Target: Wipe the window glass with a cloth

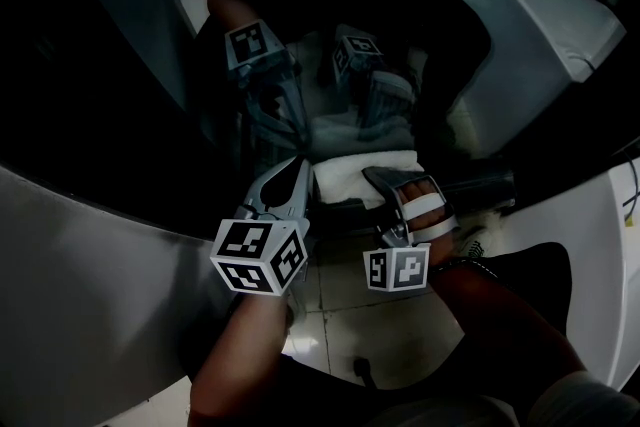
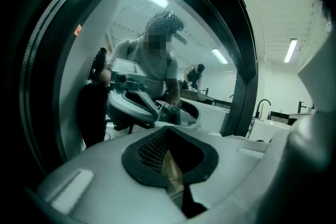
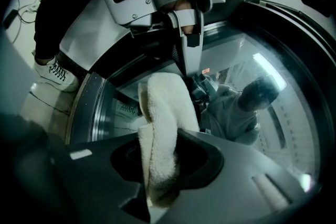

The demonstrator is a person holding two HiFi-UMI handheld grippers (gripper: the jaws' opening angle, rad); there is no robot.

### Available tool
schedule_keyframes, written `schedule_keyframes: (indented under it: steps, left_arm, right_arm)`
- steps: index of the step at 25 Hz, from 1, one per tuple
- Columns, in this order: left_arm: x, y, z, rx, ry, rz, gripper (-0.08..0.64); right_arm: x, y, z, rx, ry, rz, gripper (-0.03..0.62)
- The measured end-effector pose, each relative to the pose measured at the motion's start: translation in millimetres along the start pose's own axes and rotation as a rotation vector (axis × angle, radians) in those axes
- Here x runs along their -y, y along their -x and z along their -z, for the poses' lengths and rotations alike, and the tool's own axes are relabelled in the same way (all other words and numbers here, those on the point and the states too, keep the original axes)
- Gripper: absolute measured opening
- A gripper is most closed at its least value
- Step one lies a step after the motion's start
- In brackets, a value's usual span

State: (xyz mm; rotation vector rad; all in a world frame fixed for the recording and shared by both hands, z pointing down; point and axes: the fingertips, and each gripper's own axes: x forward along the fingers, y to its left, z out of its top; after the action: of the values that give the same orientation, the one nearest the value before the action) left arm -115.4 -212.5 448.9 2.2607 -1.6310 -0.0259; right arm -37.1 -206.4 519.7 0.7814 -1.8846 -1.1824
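The round window glass (image 1: 330, 85) of a machine door is dark and mirrors both grippers and a person. A folded white cloth (image 1: 360, 177) lies against it. My right gripper (image 1: 378, 179) is shut on this cloth (image 3: 163, 134), which stands up from between its jaws and presses on the glass (image 3: 252, 92). My left gripper (image 1: 298, 167) is just left of the cloth, jaws together with no cloth between them. From the right gripper view, the left gripper (image 3: 188, 57) points down, its tip at the cloth's top edge. The left gripper (image 2: 169, 136) faces the glass (image 2: 157, 34).
A dark thick door rim (image 2: 247, 60) rings the glass. White machine bodies (image 1: 560, 25) stand at the right. Pale floor tiles (image 1: 370, 315) lie below my arms, and a white shoe (image 3: 55, 73) stands on the floor. A tap (image 2: 262, 105) and counters show at the far right.
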Motion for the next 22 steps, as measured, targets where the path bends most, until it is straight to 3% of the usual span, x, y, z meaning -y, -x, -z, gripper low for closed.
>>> schedule_keyframes:
  steps: [17, 22]
  left_arm:
    - [5, 1, 1, -0.009, -0.005, 0.013, 0.017]
    - [5, 1, 0, -0.004, -0.006, 0.011, 0.017]
  right_arm:
    - [-23, -5, 2, -0.032, -0.016, -0.141, 0.1]
    - [-24, -6, 3, -0.027, -0.033, -0.136, 0.097]
